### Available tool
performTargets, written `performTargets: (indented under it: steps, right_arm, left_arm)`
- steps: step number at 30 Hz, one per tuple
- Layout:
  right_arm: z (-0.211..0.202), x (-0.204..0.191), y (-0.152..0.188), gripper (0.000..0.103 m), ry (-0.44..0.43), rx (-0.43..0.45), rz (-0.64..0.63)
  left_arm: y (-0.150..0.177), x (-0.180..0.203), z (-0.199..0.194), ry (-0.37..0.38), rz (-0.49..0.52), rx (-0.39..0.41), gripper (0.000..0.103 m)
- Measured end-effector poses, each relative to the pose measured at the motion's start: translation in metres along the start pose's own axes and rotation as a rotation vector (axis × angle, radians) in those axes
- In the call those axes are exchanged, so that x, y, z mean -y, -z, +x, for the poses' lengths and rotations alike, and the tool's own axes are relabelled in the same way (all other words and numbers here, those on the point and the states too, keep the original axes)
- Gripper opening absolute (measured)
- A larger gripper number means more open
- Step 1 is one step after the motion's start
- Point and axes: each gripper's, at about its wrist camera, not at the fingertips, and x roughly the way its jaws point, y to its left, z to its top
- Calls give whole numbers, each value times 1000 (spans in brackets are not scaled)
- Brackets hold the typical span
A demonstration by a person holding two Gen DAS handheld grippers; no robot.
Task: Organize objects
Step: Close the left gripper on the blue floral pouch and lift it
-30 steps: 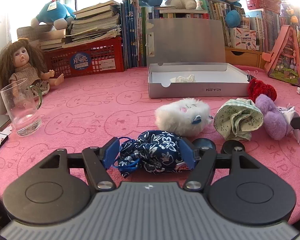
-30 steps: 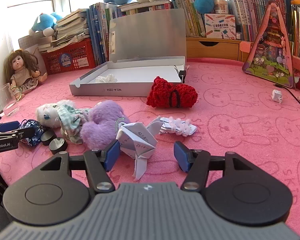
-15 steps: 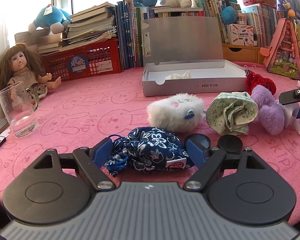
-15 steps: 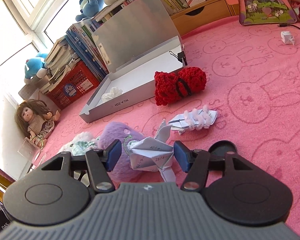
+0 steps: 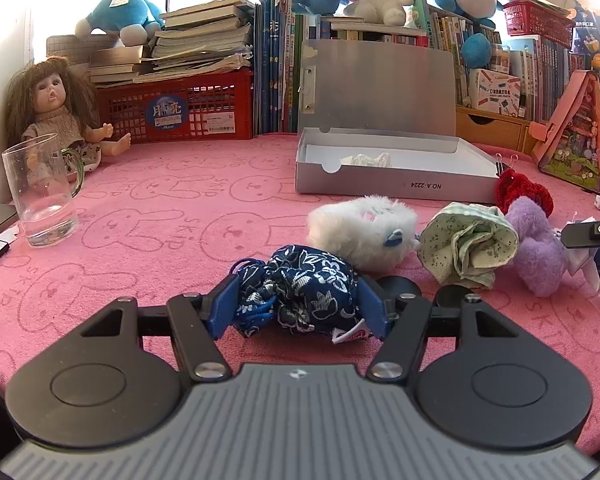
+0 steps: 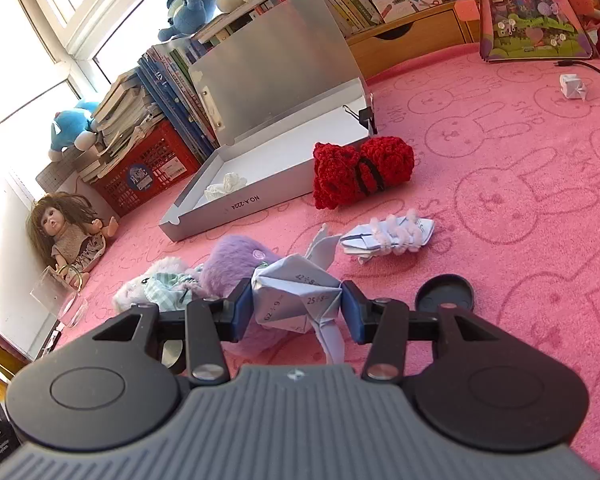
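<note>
Your left gripper [image 5: 298, 304] jaws are closing, both pads against the blue floral pouch [image 5: 300, 290] on the pink counter [image 5: 160, 208]; your right gripper [image 6: 298, 308] jaws are closing onto the folded paper [image 6: 296, 298].

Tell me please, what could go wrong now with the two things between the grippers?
The right gripper is closing on the folded paper figure; its thin folds may crush or tear. The left gripper is closing on the blue floral pouch; the soft cloth could slip out, and its loose cord might snag.
</note>
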Motion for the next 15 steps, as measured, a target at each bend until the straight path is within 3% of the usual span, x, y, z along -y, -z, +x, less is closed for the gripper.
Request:
performTargets:
  steps: [1,6,8,10,15]
  right_arm:
    - [-1,-2,0,51,6,6,-14]
    - [-5,-10,0,51,27,32,-67]
    - [-5,-13,0,51,33,35,-83]
    - [-5,-16,2,51,46,39,-104]
    - [-4,-25,8,51,83,50,-162]
  left_arm:
    - [-1,-1,0,-8,-3,1,61]
    - [-2,-1,-1,1,-1,-5,62]
    - [1,4,0,-7,32,2,71]
    - [4,9,3,2,56,-11,87]
    - [5,16,6,-8,75,12,89]
